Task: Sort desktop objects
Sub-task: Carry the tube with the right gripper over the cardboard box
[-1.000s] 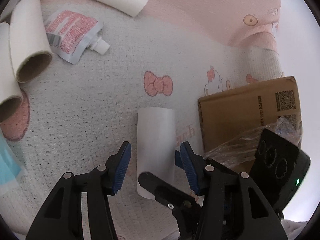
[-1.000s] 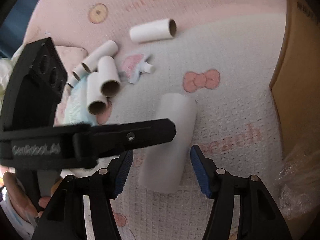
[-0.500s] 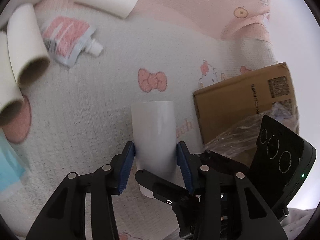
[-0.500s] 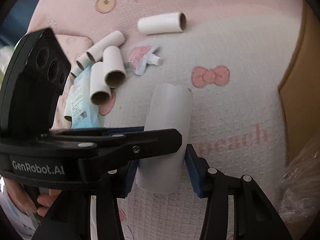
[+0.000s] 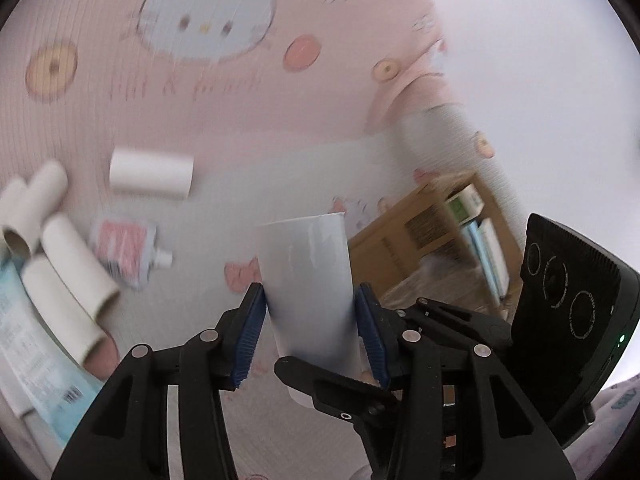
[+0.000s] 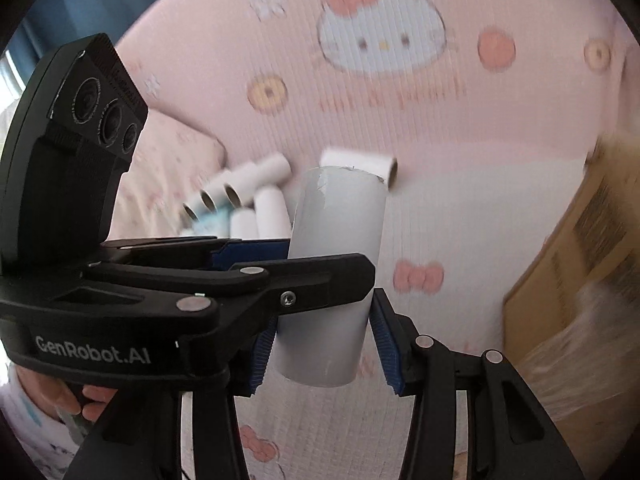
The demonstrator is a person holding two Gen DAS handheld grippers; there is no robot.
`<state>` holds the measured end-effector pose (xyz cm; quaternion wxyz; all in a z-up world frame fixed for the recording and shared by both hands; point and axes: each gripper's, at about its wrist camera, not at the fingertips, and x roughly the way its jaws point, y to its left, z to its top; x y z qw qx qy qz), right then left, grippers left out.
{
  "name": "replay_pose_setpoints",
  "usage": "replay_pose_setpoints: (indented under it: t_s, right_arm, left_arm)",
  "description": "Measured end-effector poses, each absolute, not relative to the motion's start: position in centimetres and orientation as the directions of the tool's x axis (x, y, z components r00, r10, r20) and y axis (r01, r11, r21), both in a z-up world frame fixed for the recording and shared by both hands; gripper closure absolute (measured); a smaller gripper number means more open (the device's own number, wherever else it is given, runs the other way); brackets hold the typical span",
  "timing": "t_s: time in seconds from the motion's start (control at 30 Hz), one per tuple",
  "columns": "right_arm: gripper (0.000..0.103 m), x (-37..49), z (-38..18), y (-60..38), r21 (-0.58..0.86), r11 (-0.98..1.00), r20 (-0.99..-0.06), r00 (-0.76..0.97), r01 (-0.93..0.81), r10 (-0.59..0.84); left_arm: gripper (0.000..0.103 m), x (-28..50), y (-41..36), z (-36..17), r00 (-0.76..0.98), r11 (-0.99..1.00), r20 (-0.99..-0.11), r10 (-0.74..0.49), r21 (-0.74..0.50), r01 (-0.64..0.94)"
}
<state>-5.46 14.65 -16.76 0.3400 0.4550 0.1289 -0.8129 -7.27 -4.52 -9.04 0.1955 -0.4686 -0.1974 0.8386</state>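
White cardboard tube is clamped by both the left gripper and right gripper, fingers pressed on its sides, lifted off the pink cartoon-print blanket beside a brown cardboard box

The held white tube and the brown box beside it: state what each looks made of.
White tube: seemingly paperboard with a matte white skin; its torn top rim shows grey beneath. Brown box: likely corrugated cardboard, dull kraft brown with printed codes, though motion blur leaves this uncertain.

White lettering reading "GenRobot.AI" runs along the black body of the left gripper. Pink script on the bedspread is too blurred to read.
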Motion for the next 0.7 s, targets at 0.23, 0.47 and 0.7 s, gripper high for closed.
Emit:
replay_pose_setpoints:
  t_s: [0.23,0.47,0.7]
  right_arm:
    - [0.060,-4.8,-12.3,13.8,0.037,-0.717,-0.786,-0.423,0.696,-0.452]
    - [0.060,-5.2,-9.3,14.3,0.045,-0.743,-0.778,-0.443,0.668,-0.445]
    - [0.059,-6.7,-6.1,15.4,-0.025,-0.778,-0.779,-0.499,0.628,-0.379]
  left_arm:
    - [0.054,-6.8,-3.7,-4.3,-0.560,-0.860,-0.663,0.497,-0.465,-0.212]
    - [0.053,-7.4,-1.2,-0.8,-0.554,-0.864,-0.664,0.502,-0.406,-0.297]
    - [0.053,-10.5,0.9,1.5,-0.466,-0.811,-0.664,0.585,-0.476,-0.340]
